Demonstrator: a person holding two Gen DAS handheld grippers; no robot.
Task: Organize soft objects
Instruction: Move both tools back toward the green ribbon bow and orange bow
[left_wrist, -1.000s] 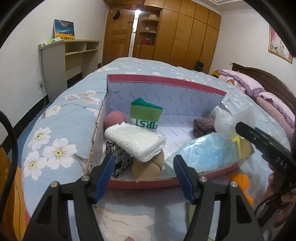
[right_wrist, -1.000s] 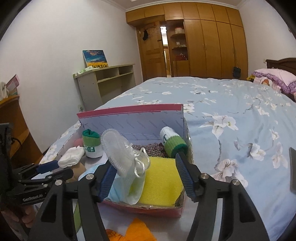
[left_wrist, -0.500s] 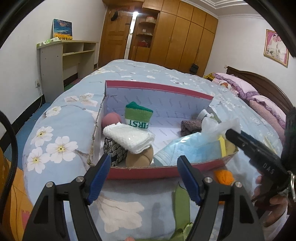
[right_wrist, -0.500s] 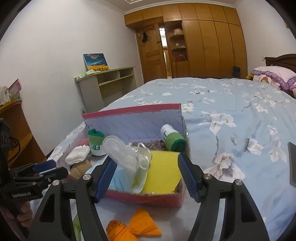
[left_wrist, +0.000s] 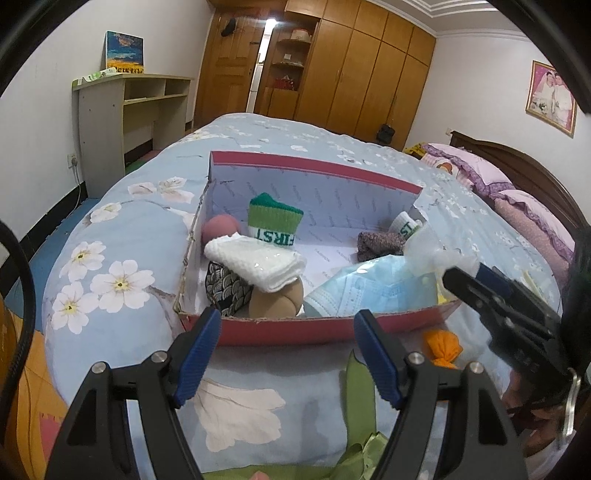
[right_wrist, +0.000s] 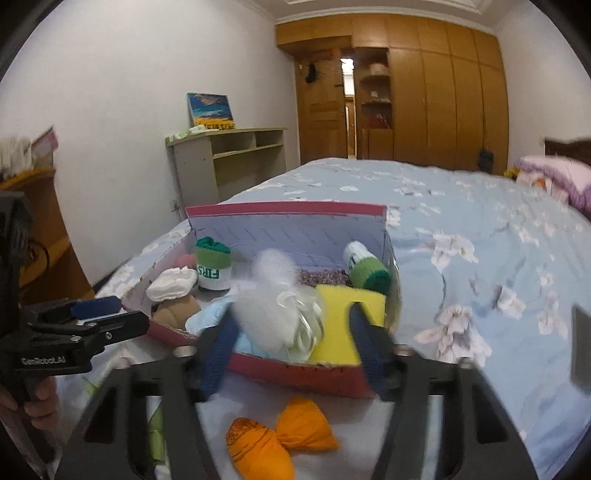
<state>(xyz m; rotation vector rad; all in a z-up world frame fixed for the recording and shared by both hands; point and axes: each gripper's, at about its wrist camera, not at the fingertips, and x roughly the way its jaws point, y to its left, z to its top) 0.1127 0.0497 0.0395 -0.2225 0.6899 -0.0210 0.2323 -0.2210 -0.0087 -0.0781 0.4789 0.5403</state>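
On the bed, centre of frame: the red box already held socks, a yellow sponge and a white pouf.
Left out: an orange bundle lay at lower centre, just before the box; a green cloth lay beside it.
Right gripper: jaws closing, nothing between them.
Left gripper: jaws wide apart, empty.
Progress: judged mostly done.

Home bedroom, bed, wooden wardrobe
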